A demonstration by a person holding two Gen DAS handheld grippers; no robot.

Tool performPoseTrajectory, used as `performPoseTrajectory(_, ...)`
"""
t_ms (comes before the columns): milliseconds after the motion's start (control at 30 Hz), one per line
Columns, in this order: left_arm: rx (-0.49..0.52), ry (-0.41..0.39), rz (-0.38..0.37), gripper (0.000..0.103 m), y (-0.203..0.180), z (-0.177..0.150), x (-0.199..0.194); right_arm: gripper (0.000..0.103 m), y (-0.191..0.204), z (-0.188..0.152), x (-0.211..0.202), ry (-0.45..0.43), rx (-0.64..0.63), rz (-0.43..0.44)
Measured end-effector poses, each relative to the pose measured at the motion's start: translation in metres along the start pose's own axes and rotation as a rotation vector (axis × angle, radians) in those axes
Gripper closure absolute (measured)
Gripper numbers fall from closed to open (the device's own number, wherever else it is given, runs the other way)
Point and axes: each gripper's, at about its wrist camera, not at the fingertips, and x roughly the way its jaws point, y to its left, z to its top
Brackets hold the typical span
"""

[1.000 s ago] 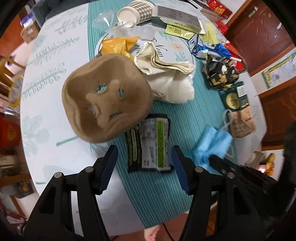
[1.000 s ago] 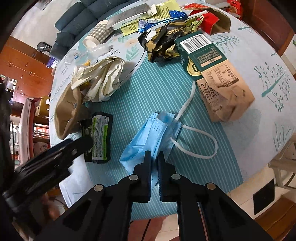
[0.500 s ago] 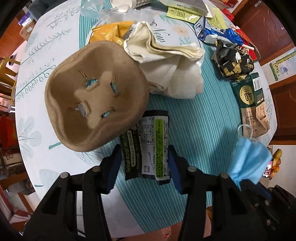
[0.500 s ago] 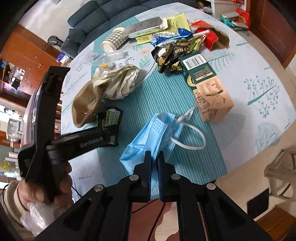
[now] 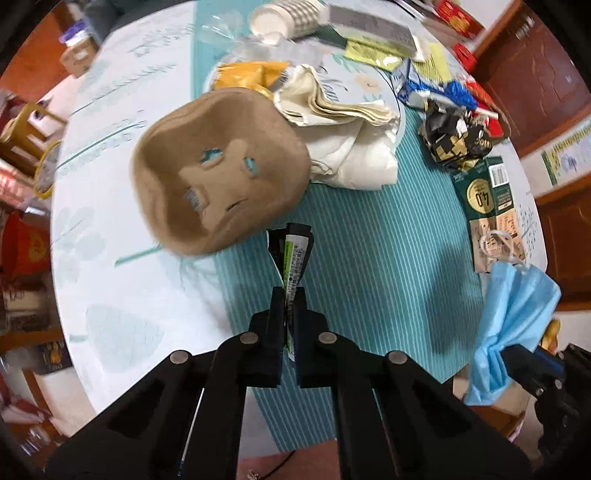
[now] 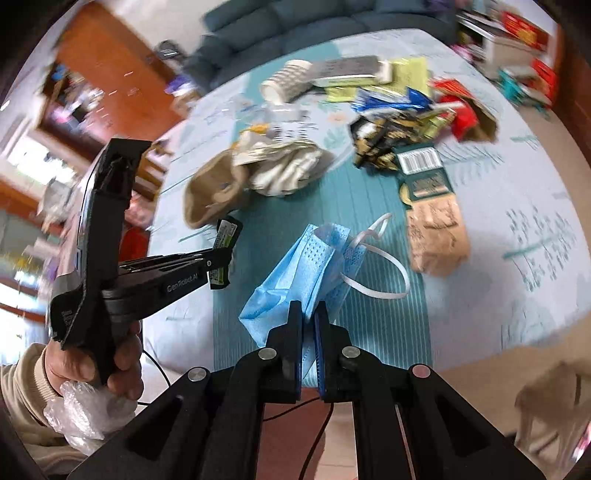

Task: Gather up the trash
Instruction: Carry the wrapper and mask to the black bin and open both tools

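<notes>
Left hand-held gripper [image 5: 289,295] has just closed on black wrapper [image 5: 293,254]; right hand-held gripper [image 6: 307,312] clamps blue face mask [image 6: 306,262] above counter [image 5: 369,258].

A home, a living or dining room by the look of it. Round tabletop [image 5: 110,317] under a pale cloth printed with leaves and a teal striped runner [image 5: 369,266], littered with household rubbish: paper cup [image 5: 288,18], crumpled napkins [image 5: 351,147], snack wrappers [image 5: 454,140]. Dark blue sofa [image 6: 295,26] behind. Reddish wooden cabinets [image 6: 110,74] and a wooden door [image 5: 535,66] around the walls, cluttered shelves beside them.
</notes>
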Motion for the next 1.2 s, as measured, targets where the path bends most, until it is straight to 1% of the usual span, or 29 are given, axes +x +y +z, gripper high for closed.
performPoseTrajectory(100, -0.07, -0.057, 0.023, 0.102, -0.004, -0.022, -0.02, 0.097, -0.008, -0.009, -0.009, -0.024, -0.111, 0.056)
performPoseTrajectory(133, -0.095, -0.074, 0.029, 0.102, -0.007, -0.028, -0.026, 0.097, -0.01, -0.011, -0.011, -0.028, -0.13, 0.066)
performPoseTrajectory(233, -0.181, -0.114, 0.037, 0.102, -0.027, -0.059, -0.049, 0.097, -0.025, -0.025, -0.028, -0.05, -0.204, 0.138)
performPoseTrajectory(267, -0.193, -0.127, 0.041, 0.102, -0.031, -0.064, -0.053, 0.097, -0.033, -0.033, -0.036, -0.058, -0.231, 0.164)
performPoseTrajectory(333, -0.218, -0.16, 0.07, 0.102, -0.053, -0.083, -0.068, 0.097, -0.045, -0.045, -0.045, -0.055, -0.259, 0.205)
performPoseTrajectory(400, -0.244, -0.18, 0.09, 0.102, -0.075, -0.104, -0.08, 0.097, -0.056, -0.059, -0.052, -0.045, -0.286, 0.224)
performPoseTrajectory(467, -0.262, -0.174, 0.082, 0.102, -0.092, -0.124, -0.084, 0.097, -0.068, -0.076, -0.058, -0.042, -0.331, 0.22)
performPoseTrajectory(567, -0.224, -0.158, 0.07, 0.102, -0.121, -0.152, -0.078, 0.097, -0.087, -0.098, -0.06, -0.048, -0.344, 0.211)
performPoseTrajectory(667, -0.151, -0.13, 0.066, 0.102, -0.139, -0.175, -0.056, 0.097, -0.115, -0.123, -0.047, -0.047, -0.272, 0.184)
performPoseTrajectory(767, -0.133, -0.087, 0.045, 0.102, -0.144, -0.187, -0.026, 0.097, -0.14, -0.145, -0.019, -0.03, -0.192, 0.153)
performPoseTrajectory(800, -0.126, -0.074, 0.04, 0.102, -0.146, -0.193, -0.014, 0.097, -0.151, -0.155, -0.004, -0.007, -0.151, 0.152)
performPoseTrajectory(867, -0.103, -0.059, 0.042, 0.102, -0.148, -0.202, 0.009, 0.097, -0.171, -0.176, 0.03, 0.038, -0.098, 0.122)
performPoseTrajectory(933, -0.087, -0.039, 0.033, 0.102, -0.151, -0.213, 0.034, 0.097, -0.185, -0.191, 0.058, 0.071, -0.063, 0.106)
performPoseTrajectory(967, -0.077, -0.026, 0.034, 0.101, -0.153, -0.221, 0.05, 0.097, -0.195, -0.204, 0.079, 0.096, -0.043, 0.09)
performPoseTrajectory(1067, -0.061, 0.006, 0.037, 0.101, -0.157, -0.235, 0.09, 0.097, -0.215, -0.23, 0.118, 0.138, -0.01, 0.072)
performPoseTrajectory(1133, -0.049, 0.009, 0.043, 0.101, -0.16, -0.243, 0.118, 0.097, -0.23, -0.248, 0.148, 0.167, 0.019, 0.068)
performPoseTrajectory(1200, -0.022, -0.006, 0.057, 0.101, -0.165, -0.252, 0.145, 0.097, -0.242, -0.261, 0.174, 0.179, 0.024, 0.057)
